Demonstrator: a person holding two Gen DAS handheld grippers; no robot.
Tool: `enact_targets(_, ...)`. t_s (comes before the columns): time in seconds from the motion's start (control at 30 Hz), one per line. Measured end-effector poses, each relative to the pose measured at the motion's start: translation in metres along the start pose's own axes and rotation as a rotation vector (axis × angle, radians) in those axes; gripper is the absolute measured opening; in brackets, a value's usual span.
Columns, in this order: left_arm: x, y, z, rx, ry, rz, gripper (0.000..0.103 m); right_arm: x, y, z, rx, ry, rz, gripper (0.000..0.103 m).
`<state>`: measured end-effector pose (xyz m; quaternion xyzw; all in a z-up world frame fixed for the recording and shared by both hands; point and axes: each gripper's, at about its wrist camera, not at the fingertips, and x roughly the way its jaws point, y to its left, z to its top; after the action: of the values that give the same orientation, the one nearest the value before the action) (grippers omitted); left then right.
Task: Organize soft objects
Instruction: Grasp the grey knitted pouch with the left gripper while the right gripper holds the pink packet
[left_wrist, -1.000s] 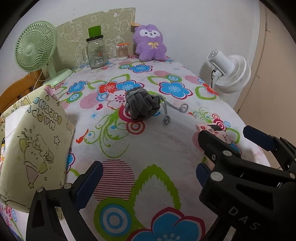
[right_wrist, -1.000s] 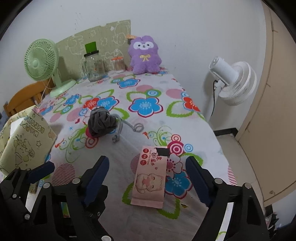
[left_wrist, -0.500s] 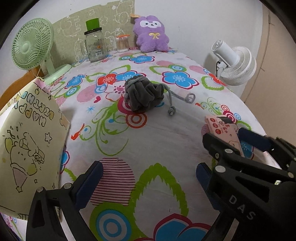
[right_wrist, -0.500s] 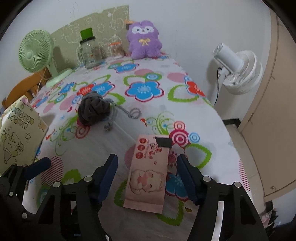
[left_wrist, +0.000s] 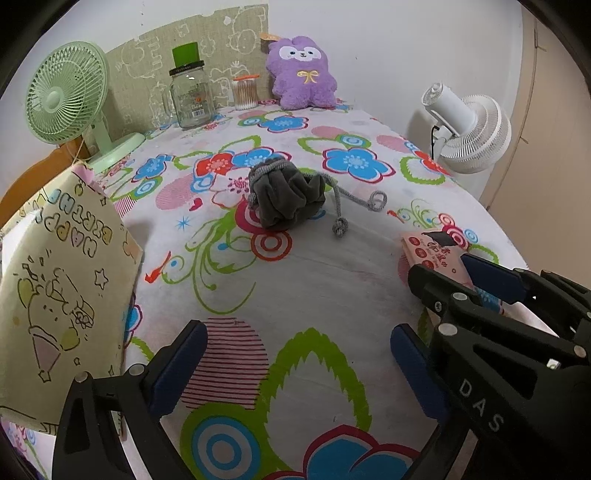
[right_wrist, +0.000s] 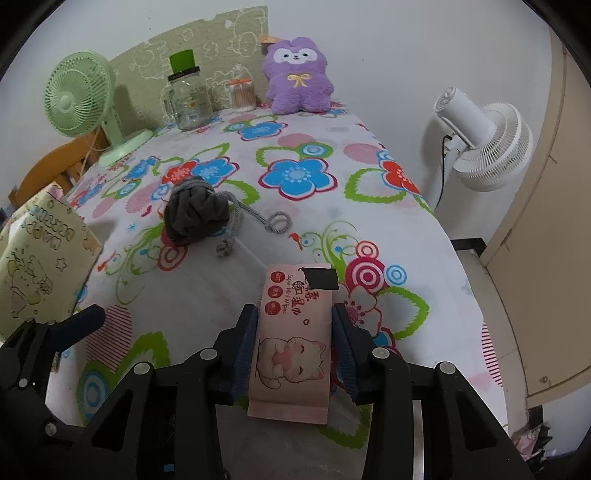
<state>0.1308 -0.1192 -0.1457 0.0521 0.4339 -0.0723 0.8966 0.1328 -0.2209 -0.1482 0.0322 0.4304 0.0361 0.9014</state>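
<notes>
Right gripper (right_wrist: 294, 334) pinching pink wipes pack (right_wrist: 291, 343) on both sides, seen clearly only from right wrist; left gripper (left_wrist: 293, 363) spread wide, empty, facing grey pouch (left_wrist: 288, 201).

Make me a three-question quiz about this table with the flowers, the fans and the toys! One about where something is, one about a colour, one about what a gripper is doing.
1. Where does the purple plush sit?
A. against the far wall
B. in the paper bag
C. on the floor

2. What colour is the drawstring pouch?
A. pink
B. grey
C. yellow

3. What is the right gripper doing?
A. squeezing the pink wipes pack
B. holding the jar
C. pinching the pouch cord

Answers: 1 A, it leans at the table's back edge. 2 B, its cloth and cord are grey. 3 A, both fingers press the pack's sides.
</notes>
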Motion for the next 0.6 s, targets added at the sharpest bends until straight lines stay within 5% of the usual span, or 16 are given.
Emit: enact_targets(0.6, -0.012, -0.005, 0.042, -0.007, -0.089, 0.020, 0.099, -0.025, -0.001, 0.038, -0.021, -0.098, 0.035, 0.043)
